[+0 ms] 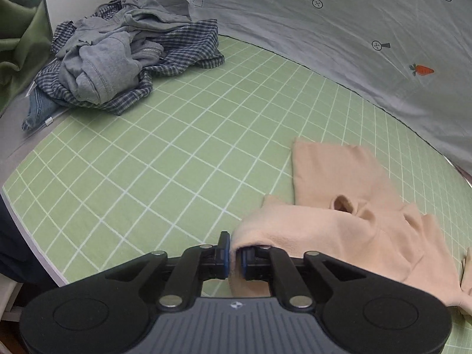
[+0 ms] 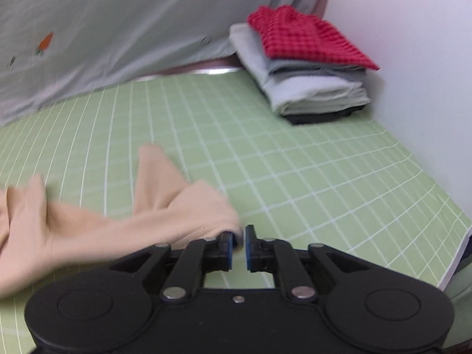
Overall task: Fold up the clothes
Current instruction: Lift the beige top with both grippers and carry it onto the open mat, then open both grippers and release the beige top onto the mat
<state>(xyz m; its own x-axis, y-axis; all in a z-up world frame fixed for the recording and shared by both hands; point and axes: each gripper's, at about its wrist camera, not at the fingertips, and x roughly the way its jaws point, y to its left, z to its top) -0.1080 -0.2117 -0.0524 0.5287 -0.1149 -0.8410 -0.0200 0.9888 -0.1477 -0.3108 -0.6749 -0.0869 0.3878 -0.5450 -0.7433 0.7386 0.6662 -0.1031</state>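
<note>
Left wrist view looks over a green gridded mat (image 1: 177,159) spread on the bed, with a peach garment (image 1: 348,215) lying from the centre toward 4 o'clock. The left tongs (image 1: 235,255) stand slightly parted, and a fold of the peach cloth's edge sits in the gap between their blue pads; whether the pads press it cannot be told. At 10 o'clock an unfolded heap is well clear of the tongs: a grey hoodie (image 1: 106,59) on a blue plaid shirt (image 1: 188,50), with denim (image 1: 38,109) showing under it. A grey printed sheet (image 1: 339,44) bounds the mat from 12 to 3 o'clock.

Right wrist view, blurred, shows the right tongs (image 2: 239,246) also slightly parted, their gap bare, with the garment's end draped just over the left pad. At 1 o'clock a folded stack (image 2: 309,88) topped by a red checked piece (image 2: 306,35) rests against the white wall (image 2: 413,59).
</note>
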